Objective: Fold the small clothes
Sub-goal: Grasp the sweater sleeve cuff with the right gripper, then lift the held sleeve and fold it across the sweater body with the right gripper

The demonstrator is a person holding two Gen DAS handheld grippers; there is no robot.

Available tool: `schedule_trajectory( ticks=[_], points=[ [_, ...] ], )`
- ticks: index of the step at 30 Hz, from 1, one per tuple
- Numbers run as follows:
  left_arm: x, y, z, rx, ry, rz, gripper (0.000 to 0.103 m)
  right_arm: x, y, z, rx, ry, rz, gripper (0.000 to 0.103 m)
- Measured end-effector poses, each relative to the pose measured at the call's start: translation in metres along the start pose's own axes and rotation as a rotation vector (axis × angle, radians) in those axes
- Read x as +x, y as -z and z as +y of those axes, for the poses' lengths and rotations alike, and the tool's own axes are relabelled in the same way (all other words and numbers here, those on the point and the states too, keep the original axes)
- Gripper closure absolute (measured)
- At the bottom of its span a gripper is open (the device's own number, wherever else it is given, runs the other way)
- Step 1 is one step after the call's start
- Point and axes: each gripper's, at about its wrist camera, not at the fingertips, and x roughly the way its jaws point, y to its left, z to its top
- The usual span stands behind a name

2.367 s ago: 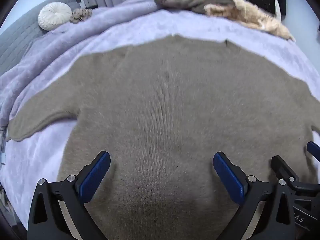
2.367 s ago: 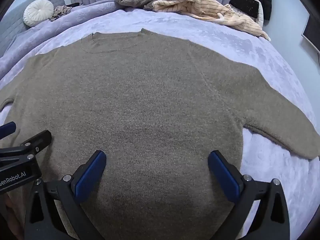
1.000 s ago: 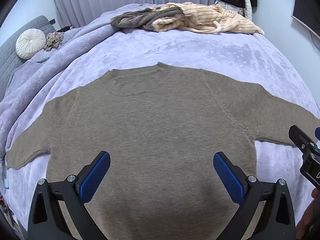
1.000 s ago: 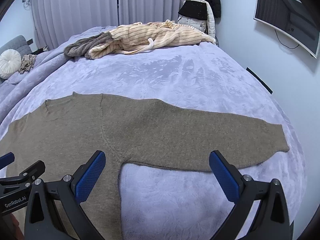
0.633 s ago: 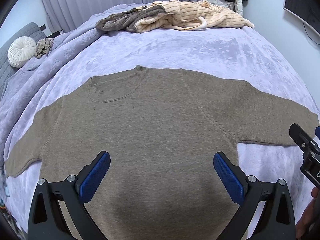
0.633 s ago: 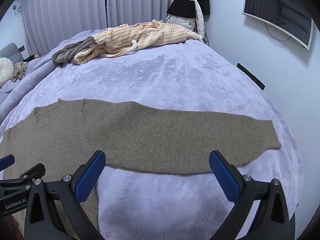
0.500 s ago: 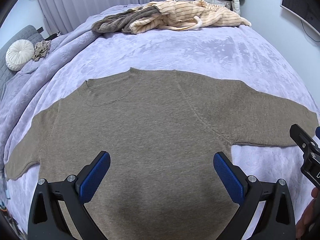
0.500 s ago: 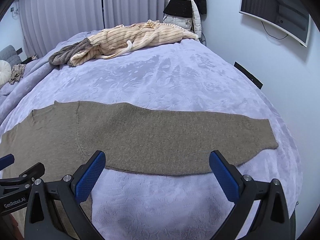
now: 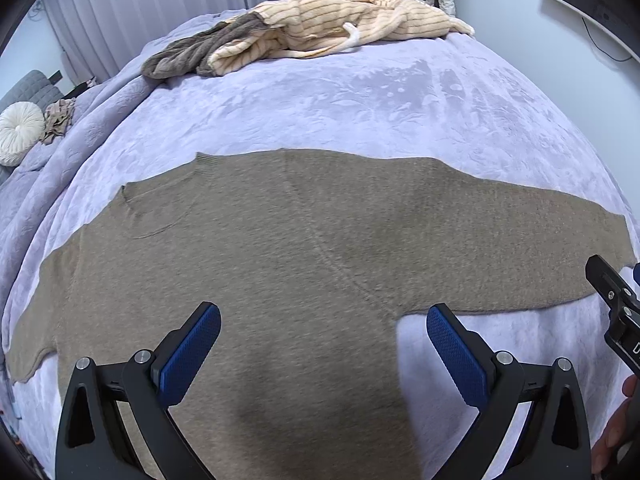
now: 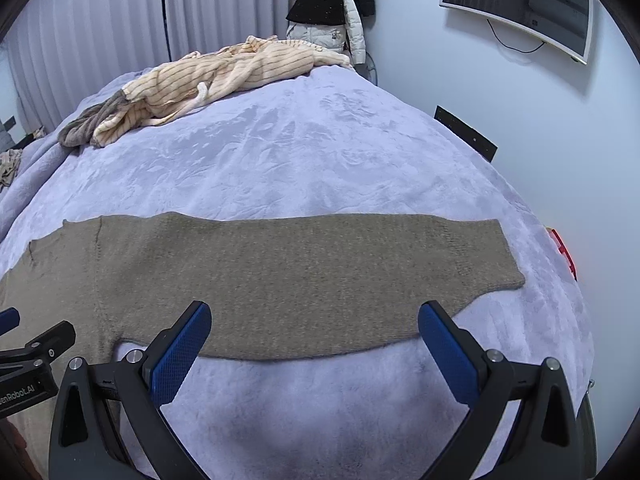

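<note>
A taupe knit sweater (image 9: 280, 248) lies flat on the lilac bedspread (image 9: 360, 112), neck away from me and both sleeves spread out. My left gripper (image 9: 322, 340) is open above the sweater's right side, near the armpit, holding nothing. My right gripper (image 10: 314, 336) is open over the lower edge of the right sleeve (image 10: 320, 276), whose cuff (image 10: 492, 256) points toward the bed's right edge. Each gripper shows at the border of the other's view: the right gripper (image 9: 616, 320) and the left gripper (image 10: 28, 360).
A cream striped garment (image 9: 340, 24) and a grey one (image 9: 188, 52) are piled at the far end of the bed. A round white cushion (image 9: 18, 132) sits far left. A wall screen (image 10: 520, 4) and hanging jackets (image 10: 328, 12) are at the right.
Both grippers have swung to the right, from over the sweater's body toward its right sleeve. They stay open. The sweater has not moved.
</note>
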Motion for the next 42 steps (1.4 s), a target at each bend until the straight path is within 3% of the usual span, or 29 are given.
schedule_trajectory(
  ticks=[7,12,15,18,20,25,27,30,34,36,39,42],
  points=[
    [0.011,-0.01,-0.027,0.038,0.02,0.022,0.0,0.023,-0.003,-0.049,0.082,0.056,0.028,0.0],
    [0.021,-0.016,-0.038,0.052,0.029,0.033,0.0,0.049,-0.003,-0.106,0.221,0.096,0.078,0.0],
    [0.03,-0.019,-0.042,0.048,0.029,0.049,0.0,0.074,-0.007,-0.131,0.291,0.038,0.112,0.0],
    [0.037,-0.019,-0.043,0.043,0.028,0.061,0.0,0.092,-0.018,-0.135,0.298,0.029,0.092,0.001],
    [0.041,-0.019,-0.042,0.04,0.023,0.068,0.0,0.097,-0.025,-0.13,0.28,0.009,0.072,0.007],
    [0.051,-0.022,-0.031,0.018,0.008,0.077,0.0,0.099,-0.034,-0.116,0.215,-0.055,0.055,0.078],
    [0.058,-0.026,-0.024,-0.008,0.005,0.082,0.0,0.092,-0.031,-0.119,0.224,-0.082,0.04,0.097],
    [0.069,-0.035,-0.014,-0.047,-0.017,0.071,0.0,0.07,-0.026,-0.127,0.254,-0.113,-0.03,0.097],
    [0.096,-0.045,-0.001,-0.124,-0.024,0.119,0.0,0.044,-0.025,-0.132,0.258,-0.064,-0.097,0.097],
    [0.112,-0.045,-0.005,-0.122,-0.023,0.168,0.0,0.038,-0.026,-0.132,0.249,-0.057,-0.102,0.097],
    [0.109,-0.046,-0.016,-0.044,-0.058,0.158,0.0,0.039,-0.026,-0.125,0.22,-0.015,-0.073,0.098],
    [0.094,-0.044,-0.008,-0.064,0.016,0.157,0.0,0.034,-0.023,-0.124,0.232,-0.012,-0.068,0.098]
  ],
)
